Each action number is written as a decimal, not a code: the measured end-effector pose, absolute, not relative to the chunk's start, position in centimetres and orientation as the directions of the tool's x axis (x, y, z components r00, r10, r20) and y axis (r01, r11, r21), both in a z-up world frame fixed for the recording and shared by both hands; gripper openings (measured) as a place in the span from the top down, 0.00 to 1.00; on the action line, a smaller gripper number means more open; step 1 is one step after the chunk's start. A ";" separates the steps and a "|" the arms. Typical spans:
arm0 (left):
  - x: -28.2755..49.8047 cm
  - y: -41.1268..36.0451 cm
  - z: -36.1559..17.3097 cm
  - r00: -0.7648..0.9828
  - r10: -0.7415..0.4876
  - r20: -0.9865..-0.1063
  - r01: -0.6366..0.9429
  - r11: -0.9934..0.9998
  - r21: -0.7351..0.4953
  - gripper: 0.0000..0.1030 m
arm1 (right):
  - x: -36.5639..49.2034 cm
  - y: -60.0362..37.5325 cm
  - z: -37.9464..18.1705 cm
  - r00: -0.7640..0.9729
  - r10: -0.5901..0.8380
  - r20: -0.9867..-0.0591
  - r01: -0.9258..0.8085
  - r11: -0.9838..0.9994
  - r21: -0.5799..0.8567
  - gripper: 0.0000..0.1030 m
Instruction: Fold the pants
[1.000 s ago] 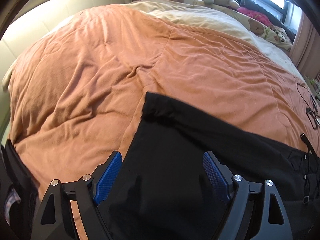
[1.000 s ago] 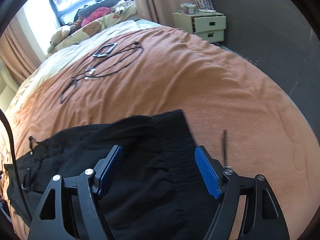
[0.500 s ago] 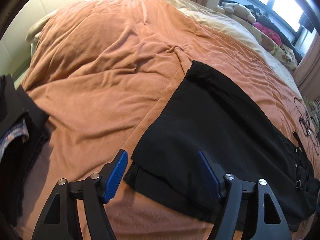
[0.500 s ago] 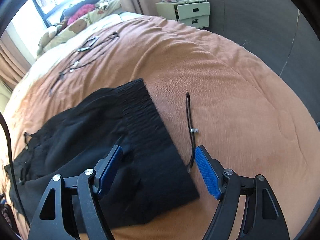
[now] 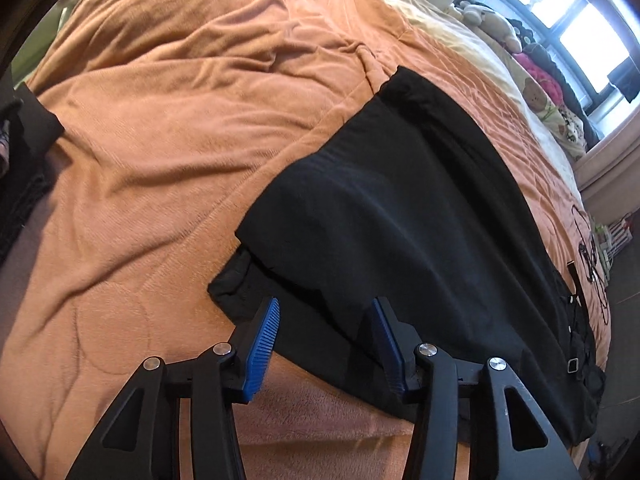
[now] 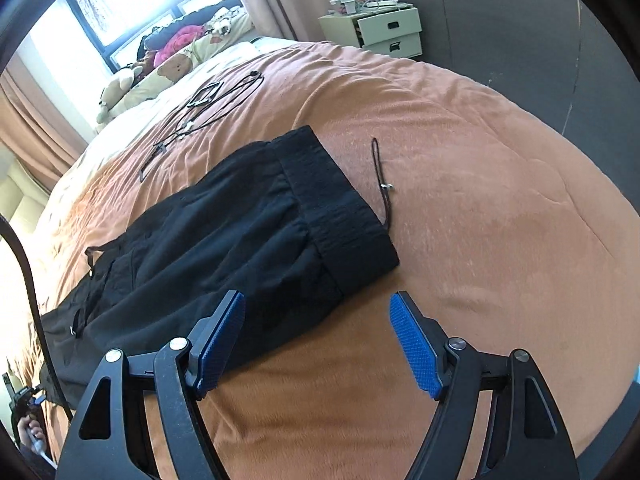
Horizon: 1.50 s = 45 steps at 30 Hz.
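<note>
Black pants [image 5: 400, 220] lie flat on the orange bedspread [image 5: 160, 120], legs stacked one on the other. In the left wrist view the leg cuffs are just ahead of my left gripper [image 5: 326, 334], which is open and empty above the near edge of the cloth. In the right wrist view the pants [image 6: 224, 232] show their elastic waistband [image 6: 340, 208] with a drawstring [image 6: 382, 184] lying beside it. My right gripper [image 6: 320, 340] is open and empty, a little short of the waistband corner.
Black cables and a small frame-like object [image 6: 208, 96] lie on the bed beyond the pants. Stuffed toys and pillows [image 6: 168, 68] line the window side. A white nightstand [image 6: 380, 32] stands at the far right. Dark clothing [image 5: 20, 152] sits at the bed's left edge.
Both grippers have pulled back and up from the pants, so more of the garment and bedspread shows. Both stay open and empty.
</note>
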State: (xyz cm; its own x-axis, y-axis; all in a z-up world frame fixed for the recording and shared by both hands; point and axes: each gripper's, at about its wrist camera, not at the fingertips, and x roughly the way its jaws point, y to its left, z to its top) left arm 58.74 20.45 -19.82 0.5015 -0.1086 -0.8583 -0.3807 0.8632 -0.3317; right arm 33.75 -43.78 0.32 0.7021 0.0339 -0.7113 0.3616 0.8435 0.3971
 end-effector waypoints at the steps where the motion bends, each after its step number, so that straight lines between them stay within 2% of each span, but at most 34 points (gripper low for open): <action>1: 58.8 20.4 -20.1 0.501 -0.106 -0.859 -0.385 0.861 -0.332 0.51 | 33.6 -43.7 0.1 0.699 0.040 -0.714 0.363 0.840 0.403 0.28; 2: 58.9 20.4 -20.2 0.505 -0.101 -0.857 -0.391 0.859 -0.331 0.52 | 33.6 -43.7 0.0 0.696 0.046 -0.716 0.363 0.838 0.407 0.28; 3: 58.9 20.4 -20.4 0.510 -0.094 -0.855 -0.397 0.856 -0.331 0.59 | 33.6 -43.5 -0.3 0.690 0.056 -0.721 0.365 0.834 0.414 0.28; 4: 58.9 20.5 -20.5 0.510 -0.088 -0.855 -0.406 0.852 -0.330 0.74 | 33.7 -43.5 -0.6 0.687 0.063 -0.724 0.366 0.830 0.420 0.28; 6: 58.8 20.8 -20.8 0.501 -0.097 -0.860 -0.425 0.838 -0.342 0.94 | 34.0 -43.3 -1.3 0.685 0.091 -0.723 0.368 0.813 0.451 0.28; 7: 58.6 21.0 -20.8 0.500 -0.091 -0.861 -0.437 0.833 -0.341 0.97 | 34.2 -43.3 -1.7 0.684 0.102 -0.722 0.371 0.804 0.465 0.28; 17: 54.6 22.7 -19.7 0.505 -0.045 -0.862 -0.479 0.817 -0.323 0.99 | 37.0 -43.7 -3.5 0.701 0.159 -0.696 0.366 0.757 0.541 0.28; 23: 53.6 24.4 -20.8 0.510 -0.117 -0.852 -0.532 0.736 -0.420 0.89 | 37.8 -44.2 -4.3 0.719 0.152 -0.678 0.379 0.732 0.566 0.28; 25: 53.3 24.1 -20.3 0.523 -0.130 -0.842 -0.521 0.733 -0.437 0.77 | 37.7 -44.3 -4.5 0.725 0.153 -0.672 0.381 0.723 0.576 0.28; 28: 52.8 23.9 -19.1 0.577 -0.135 -0.805 -0.491 0.730 -0.474 0.68 | 37.5 -44.3 -4.6 0.728 0.153 -0.668 0.381 0.720 0.579 0.28; 31: 52.8 23.9 -18.3 0.607 -0.156 -0.779 -0.465 0.725 -0.508 0.65 | 37.3 -44.1 -4.4 0.729 0.149 -0.668 0.380 0.724 0.576 0.28; 42: 55.9 22.8 -20.4 0.554 -0.128 -0.823 -0.506 0.733 -0.455 0.65 | 37.9 -45.7 -4.2 0.731 0.124 -0.671 0.415 0.700 0.582 0.30; 43: 56.0 22.6 -20.3 0.555 -0.116 -0.824 -0.505 0.740 -0.444 0.68 | 37.9 -45.9 -4.2 0.732 0.122 -0.670 0.419 0.696 0.583 0.32; 44: 56.0 22.5 -20.1 0.555 -0.103 -0.825 -0.507 0.745 -0.434 0.76 | 37.9 -46.1 -4.2 0.730 0.119 -0.673 0.424 0.693 0.582 0.34; 45: 55.9 22.5 -20.1 0.555 -0.104 -0.826 -0.505 0.746 -0.433 1.00 | 38.0 -46.2 -4.2 0.727 0.117 -0.676 0.427 0.694 0.579 0.38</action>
